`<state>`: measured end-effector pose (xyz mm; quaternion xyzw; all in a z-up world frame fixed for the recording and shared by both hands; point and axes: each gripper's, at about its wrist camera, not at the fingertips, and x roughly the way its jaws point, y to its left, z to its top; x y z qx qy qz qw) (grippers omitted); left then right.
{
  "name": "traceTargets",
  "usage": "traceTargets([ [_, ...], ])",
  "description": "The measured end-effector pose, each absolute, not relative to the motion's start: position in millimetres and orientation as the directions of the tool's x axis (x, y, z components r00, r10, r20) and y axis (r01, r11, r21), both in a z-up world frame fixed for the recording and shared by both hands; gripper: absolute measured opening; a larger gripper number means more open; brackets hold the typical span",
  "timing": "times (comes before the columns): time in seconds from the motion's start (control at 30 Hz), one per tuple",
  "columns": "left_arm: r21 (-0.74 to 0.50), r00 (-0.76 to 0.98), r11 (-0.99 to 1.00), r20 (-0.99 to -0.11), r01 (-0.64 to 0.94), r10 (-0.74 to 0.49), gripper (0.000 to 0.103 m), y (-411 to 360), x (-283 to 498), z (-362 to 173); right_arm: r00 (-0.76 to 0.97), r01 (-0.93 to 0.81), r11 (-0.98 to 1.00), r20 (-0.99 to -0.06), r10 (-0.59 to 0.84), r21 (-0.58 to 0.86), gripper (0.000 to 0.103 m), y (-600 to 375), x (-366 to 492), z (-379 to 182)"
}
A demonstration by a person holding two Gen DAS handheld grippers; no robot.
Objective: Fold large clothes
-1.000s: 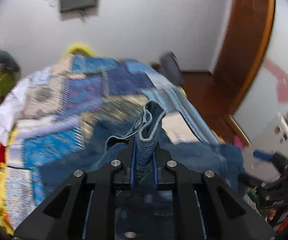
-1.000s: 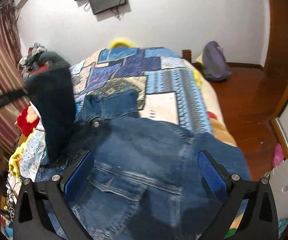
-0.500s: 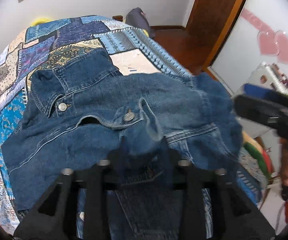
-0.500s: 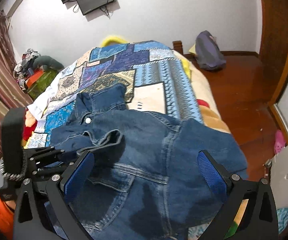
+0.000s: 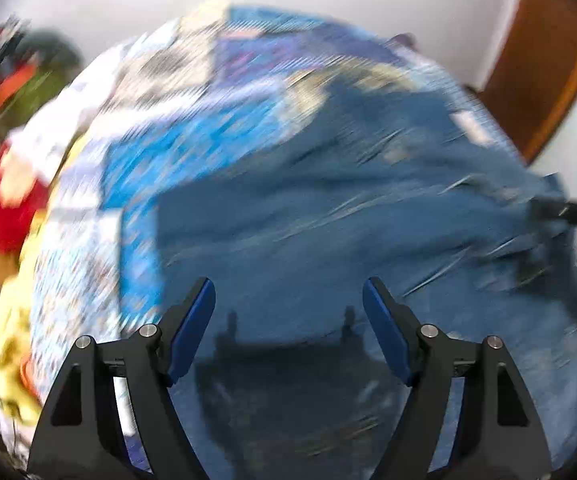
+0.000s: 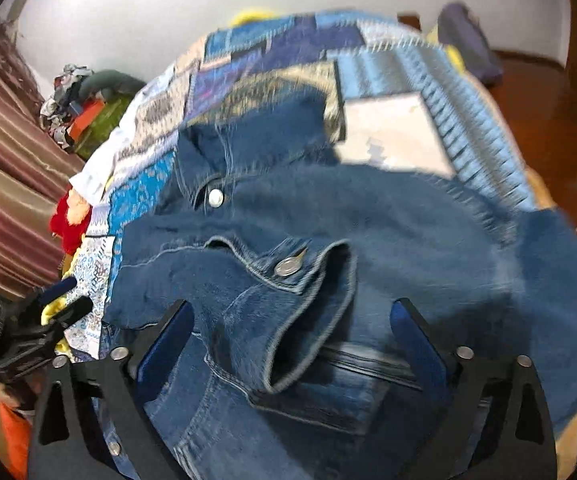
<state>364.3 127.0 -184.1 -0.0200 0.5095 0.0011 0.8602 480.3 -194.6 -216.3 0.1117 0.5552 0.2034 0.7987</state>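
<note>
A blue denim jacket (image 6: 388,240) lies spread on the patchwork bedspread (image 6: 272,60). One sleeve cuff (image 6: 300,280) with a metal button is folded over the jacket's body. My right gripper (image 6: 290,316) is open just above the jacket, its jaws on either side of the cuff. My left gripper (image 5: 288,308) is open and empty above the jacket (image 5: 348,240); that view is heavily blurred by motion. The left gripper also shows at the left edge of the right wrist view (image 6: 54,308).
A pile of clothes and a red item (image 6: 70,220) lie at the bed's left side by a striped curtain (image 6: 0,152). A grey bag (image 6: 468,40) sits on the wooden floor at the far right. A wooden door (image 5: 536,72) stands right.
My left gripper let go of the sleeve cuff, opened and swung left off it. The cuff now lies on the jacket. My right gripper moved down and closer over the cuff.
</note>
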Motion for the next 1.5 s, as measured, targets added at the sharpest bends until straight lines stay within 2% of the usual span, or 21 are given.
traceTargets([
  [0.07,-0.032,0.441,0.997,-0.898,-0.068,0.001,0.076,155.3,354.1,-206.4,0.268,-0.173,0.891,-0.850,0.453,0.420,0.081,-188.2,485.1,-227.5],
  [0.13,-0.021,0.412,0.995,-0.911,-0.099,0.022,0.076,174.5,343.6,-223.1,0.246,-0.132,0.892,-0.857,0.452,0.433,0.074,-183.7,489.4,-238.3],
  [0.2,-0.009,0.376,0.992,-0.926,-0.122,0.038,0.076,186.3,334.4,-240.5,0.252,-0.106,0.898,-0.862,0.439,0.427,0.060,-180.0,492.1,-242.7],
  [0.23,-0.007,0.362,0.992,-0.931,-0.129,0.040,0.076,189.5,332.0,-248.2,0.245,-0.110,0.897,-0.863,0.442,0.428,0.047,-177.1,493.5,-242.8],
  [0.27,-0.006,0.347,0.990,-0.937,-0.139,0.043,0.076,193.2,330.4,-256.6,0.241,-0.113,0.894,-0.860,0.449,0.434,0.038,-175.3,494.0,-241.3],
  [0.37,-0.003,0.341,0.984,-0.938,-0.177,0.058,0.076,200.8,332.4,-267.1,0.273,-0.133,0.901,-0.858,0.435,0.414,0.025,-169.8,493.3,-228.7],
  [0.57,0.065,0.399,0.959,-0.900,-0.276,0.176,0.075,210.8,346.1,-249.5,0.390,-0.243,0.888,-0.798,0.458,0.391,0.019,-169.2,478.0,-170.4],
  [0.77,0.052,0.433,0.958,-0.884,-0.281,0.175,0.075,209.1,342.3,-234.9,0.464,-0.297,0.916,-0.798,0.384,0.268,0.019,-175.5,459.9,-152.8],
  [0.9,0.093,0.381,0.961,-0.904,-0.261,0.191,0.075,202.6,343.4,-252.5,0.450,-0.276,0.947,-0.849,0.277,0.163,0.020,-178.4,457.9,-186.0],
  [1.07,0.075,0.330,0.960,-0.929,-0.270,0.165,0.075,204.1,339.0,-272.4,0.389,-0.230,0.958,-0.886,0.251,0.170,0.021,-189.8,461.7,-222.4],
  [1.1,0.071,0.323,0.960,-0.932,-0.272,0.161,0.076,204.8,338.0,-275.6,0.374,-0.226,0.959,-0.894,0.248,0.171,0.023,-191.7,462.3,-228.0],
  [1.2,0.057,0.323,0.958,-0.934,-0.282,0.150,0.076,206.1,334.6,-280.1,0.391,-0.242,0.963,-0.896,0.211,0.121,0.039,-192.6,459.6,-230.2],
  [1.27,0.049,0.324,0.958,-0.935,-0.284,0.144,0.076,206.8,332.7,-281.1,0.423,-0.255,0.967,-0.896,0.137,0.028,0.069,-190.3,454.3,-228.1],
  [1.3,0.047,0.323,0.957,-0.936,-0.285,0.142,0.076,207.0,331.6,-281.3,0.460,-0.270,0.962,-0.883,0.095,-0.037,0.074,-188.6,449.5,-225.1],
  [1.5,0.057,0.326,0.966,-0.935,-0.253,0.140,0.075,199.9,317.4,-268.7,0.506,-0.312,0.946,-0.858,0.091,-0.084,0.075,-194.3,431.8,-204.6],
])
